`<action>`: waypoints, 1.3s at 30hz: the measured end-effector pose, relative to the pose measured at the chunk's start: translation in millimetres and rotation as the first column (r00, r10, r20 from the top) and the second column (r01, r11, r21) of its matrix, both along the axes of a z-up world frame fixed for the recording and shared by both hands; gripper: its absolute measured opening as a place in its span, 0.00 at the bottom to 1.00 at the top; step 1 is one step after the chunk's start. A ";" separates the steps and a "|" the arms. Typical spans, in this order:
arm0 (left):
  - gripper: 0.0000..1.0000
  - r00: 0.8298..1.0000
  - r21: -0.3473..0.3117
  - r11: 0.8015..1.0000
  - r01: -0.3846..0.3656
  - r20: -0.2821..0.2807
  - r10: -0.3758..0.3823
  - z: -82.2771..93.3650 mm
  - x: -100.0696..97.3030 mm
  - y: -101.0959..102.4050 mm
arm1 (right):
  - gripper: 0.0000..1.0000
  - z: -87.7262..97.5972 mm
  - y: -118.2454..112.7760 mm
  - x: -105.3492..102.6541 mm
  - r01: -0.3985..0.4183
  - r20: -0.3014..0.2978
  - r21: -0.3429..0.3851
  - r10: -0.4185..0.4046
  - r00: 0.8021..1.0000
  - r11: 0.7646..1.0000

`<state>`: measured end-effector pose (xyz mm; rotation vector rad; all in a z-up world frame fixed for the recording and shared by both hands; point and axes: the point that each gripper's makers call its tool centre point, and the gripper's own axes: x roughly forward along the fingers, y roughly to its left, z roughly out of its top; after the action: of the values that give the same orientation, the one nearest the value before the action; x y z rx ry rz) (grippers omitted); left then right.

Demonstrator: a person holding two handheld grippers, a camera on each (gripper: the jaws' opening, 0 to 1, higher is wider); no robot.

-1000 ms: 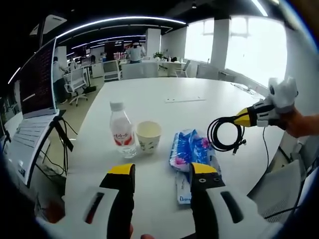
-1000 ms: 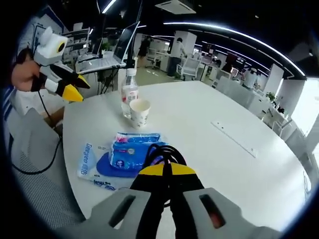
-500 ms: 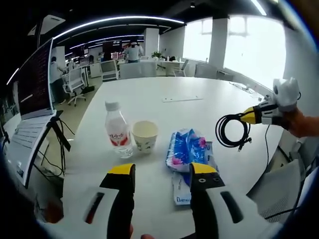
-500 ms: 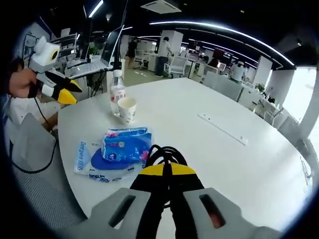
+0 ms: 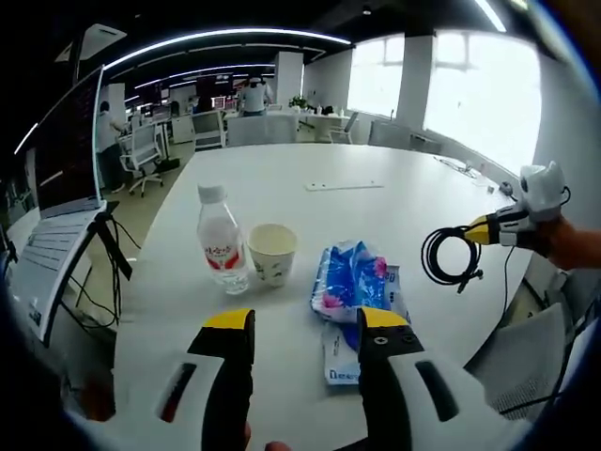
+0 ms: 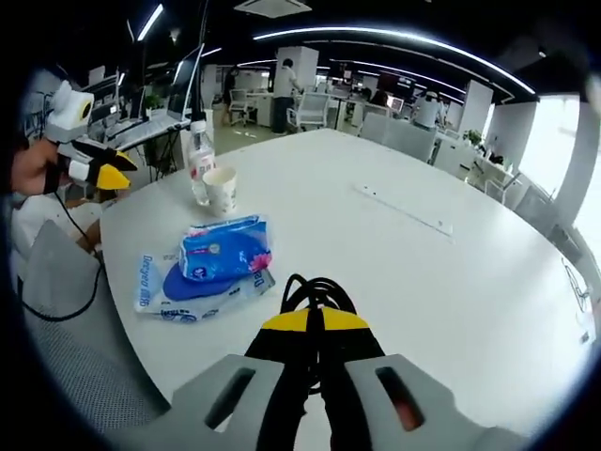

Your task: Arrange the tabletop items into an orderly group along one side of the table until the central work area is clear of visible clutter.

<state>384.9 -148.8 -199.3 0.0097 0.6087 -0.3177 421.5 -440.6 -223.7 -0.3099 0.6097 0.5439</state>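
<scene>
We hold the left gripper (image 5: 305,329) low over the near edge of the white table (image 5: 310,202), its yellow-tipped jaws spread apart with nothing between them. Past the jaws in the left gripper view a row of things stands near that edge: a bottle (image 5: 221,240) with a red label, upright; a paper cup (image 5: 272,254) just beside it, upright and close enough that we cannot tell whether they touch; and a blue tissue pack (image 5: 349,279) lying on a flat blue-and-white packet (image 5: 340,362).

Our right gripper (image 6: 313,321) has its jaws closed on a coiled black cable (image 6: 316,289), whose loops rise just above the yellow tips. In the left gripper view that same gripper comes in from the right, off the table's edge, with the cable (image 5: 453,258) hanging as a coil below its tip, well apart from the tissue pack.

In the right gripper view the bottle (image 6: 199,160) and cup (image 6: 222,191) stand at the far left of the table, the tissue pack (image 6: 223,249) nearer, the left gripper (image 6: 111,176) beyond the table's edge. A thin strip (image 6: 404,209) lies alone on the middle of the table. A laptop (image 5: 56,211) stands on a stand beside the table.
</scene>
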 end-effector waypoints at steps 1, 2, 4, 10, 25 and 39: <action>0.43 1.000 -0.001 1.000 0.000 -0.001 0.000 -0.3 0.5 -0.3 | 0.00 -0.8 -1.4 -0.5 0.005 -0.003 0.000 -0.005 1.000 1.000; 0.43 1.000 -0.002 1.000 0.001 0.000 -0.001 -0.3 0.9 -0.7 | 0.00 -2.2 -3.8 -1.0 0.012 -0.008 0.003 -0.012 1.000 1.000; 0.43 1.000 -0.001 1.000 0.004 0.000 -0.004 -0.1 1.7 -1.7 | 0.00 -4.4 -7.4 -1.4 0.023 -0.014 0.004 -0.022 1.000 1.000; 0.43 1.000 -0.002 1.000 0.014 0.002 -0.014 1.7 3.8 -6.3 | 0.00 -12.7 -18.9 -5.0 0.052 -0.039 0.005 -0.052 0.998 0.999; 0.43 0.999 0.009 0.999 0.032 -0.001 -0.032 2.9 2.8 -11.6 | 0.00 -42.8 -47.2 -8.0 0.137 -0.101 0.000 -0.137 0.985 0.991; 0.43 0.999 0.010 0.999 0.032 -0.006 -0.032 3.3 2.0 -14.9 | 0.00 -68.6 -51.8 -9.7 0.178 -0.179 0.023 -0.172 0.969 0.984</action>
<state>386.9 -163.7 -196.0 0.0280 0.6161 -0.3462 411.8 -492.4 -292.3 -0.1697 0.7897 0.4148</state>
